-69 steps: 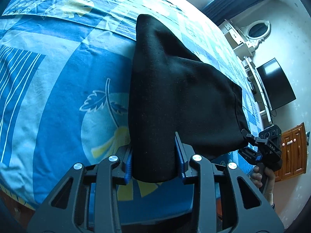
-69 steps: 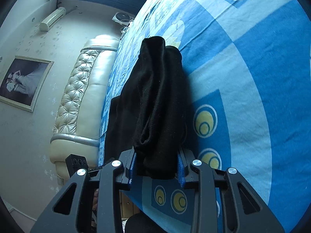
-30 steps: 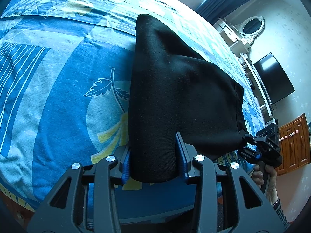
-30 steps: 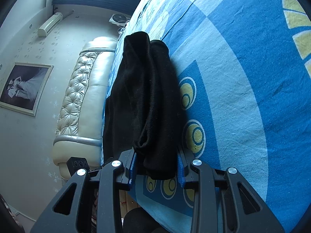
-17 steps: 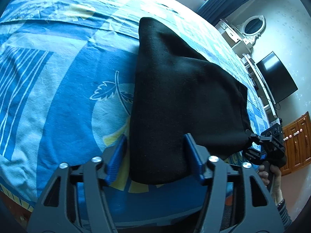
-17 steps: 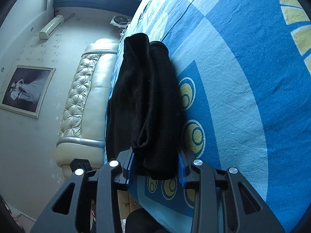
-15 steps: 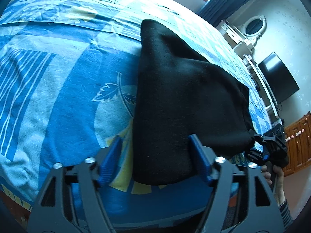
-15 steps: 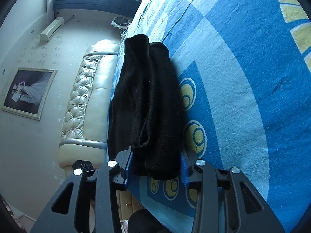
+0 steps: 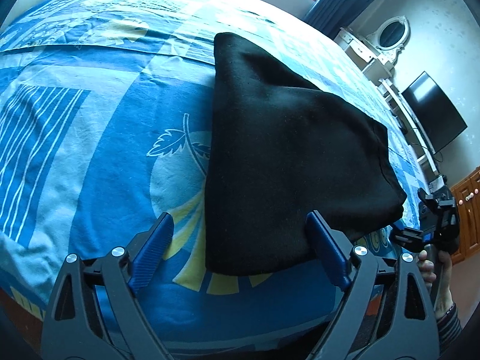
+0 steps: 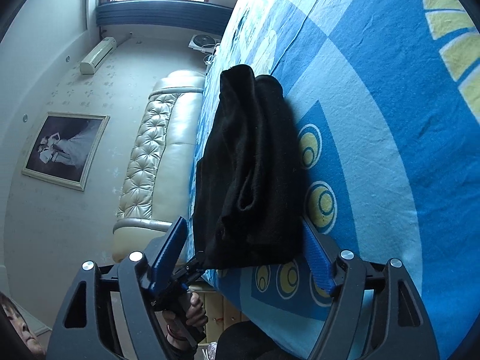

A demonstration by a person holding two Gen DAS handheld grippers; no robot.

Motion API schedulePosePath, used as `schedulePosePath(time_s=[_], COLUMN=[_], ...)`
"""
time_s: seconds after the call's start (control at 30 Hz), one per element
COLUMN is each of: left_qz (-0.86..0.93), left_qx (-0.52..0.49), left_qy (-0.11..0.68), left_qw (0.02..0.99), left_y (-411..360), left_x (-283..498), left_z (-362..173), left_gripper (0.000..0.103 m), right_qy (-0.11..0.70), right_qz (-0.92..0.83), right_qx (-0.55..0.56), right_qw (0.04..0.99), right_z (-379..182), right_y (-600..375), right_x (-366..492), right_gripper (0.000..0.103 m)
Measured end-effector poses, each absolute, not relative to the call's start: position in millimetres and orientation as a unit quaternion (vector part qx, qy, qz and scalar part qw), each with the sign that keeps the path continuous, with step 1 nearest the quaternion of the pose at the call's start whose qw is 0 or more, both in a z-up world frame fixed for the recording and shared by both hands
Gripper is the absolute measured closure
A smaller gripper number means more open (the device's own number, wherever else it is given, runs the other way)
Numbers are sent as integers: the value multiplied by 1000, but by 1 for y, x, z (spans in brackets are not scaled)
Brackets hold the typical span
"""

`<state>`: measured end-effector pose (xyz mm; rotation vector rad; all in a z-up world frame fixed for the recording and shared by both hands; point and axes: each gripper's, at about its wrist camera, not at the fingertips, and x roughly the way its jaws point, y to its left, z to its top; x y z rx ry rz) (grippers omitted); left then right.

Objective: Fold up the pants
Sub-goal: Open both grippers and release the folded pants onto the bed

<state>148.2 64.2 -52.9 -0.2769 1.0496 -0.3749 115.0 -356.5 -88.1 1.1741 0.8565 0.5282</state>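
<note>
Black pants, folded, lie centre frame on the blue patterned bed. Left tongs and right tongs are both opening (pads off the cloth between them).

A home bedroom: patterned bedsheet, tufted headboard, framed photo, wall television.
</note>
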Motion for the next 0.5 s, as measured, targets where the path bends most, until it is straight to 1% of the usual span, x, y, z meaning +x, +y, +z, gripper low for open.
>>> schedulePosePath(time_s=[0.3,0.5], left_qz=[-133,-117], left_qx=[-92,-63], left_qy=[503,499], left_qw=[849,856], left_y=[55,47], left_x=[121,93], left_z=[-40,-33], left_gripper=[13,13], right_qy=[395,427], right_qz=[226,190], right_qx=[518,472], right_qw=[724,747], right_z=[-84,-76], right_y=[-367,-362], right_x=[93,79], right_gripper=[27,23])
